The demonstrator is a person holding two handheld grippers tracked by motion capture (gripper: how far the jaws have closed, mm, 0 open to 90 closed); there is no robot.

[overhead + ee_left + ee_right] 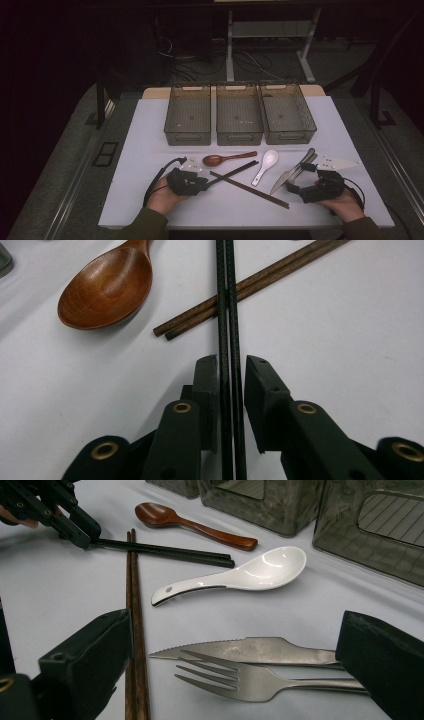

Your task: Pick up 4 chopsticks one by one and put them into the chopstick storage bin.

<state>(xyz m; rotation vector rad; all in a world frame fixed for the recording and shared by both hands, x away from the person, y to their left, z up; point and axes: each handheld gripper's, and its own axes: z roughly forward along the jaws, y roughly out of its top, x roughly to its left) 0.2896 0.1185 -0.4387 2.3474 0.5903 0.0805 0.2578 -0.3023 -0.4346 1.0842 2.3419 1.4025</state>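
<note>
My left gripper (205, 182) (231, 362) lies low on the white table with a pair of black chopsticks (232, 172) (227, 315) running between its jaws. The left pad lies against them and a thin gap shows at the right pad. The black pair crosses a brown pair of chopsticks (250, 189) (250, 287). My right gripper (292, 187) (235, 625) stands wide open, its jaws on either side of a steel knife (250, 647) and fork (240, 680) without touching them.
A wooden spoon (220, 159) (107, 287) and a white ceramic spoon (265, 165) (250, 572) lie between the two hands. Three see-through bins (187, 137) (239, 138) (292, 136) stand in a row behind them. The table's front edge (240, 226) is close to both hands.
</note>
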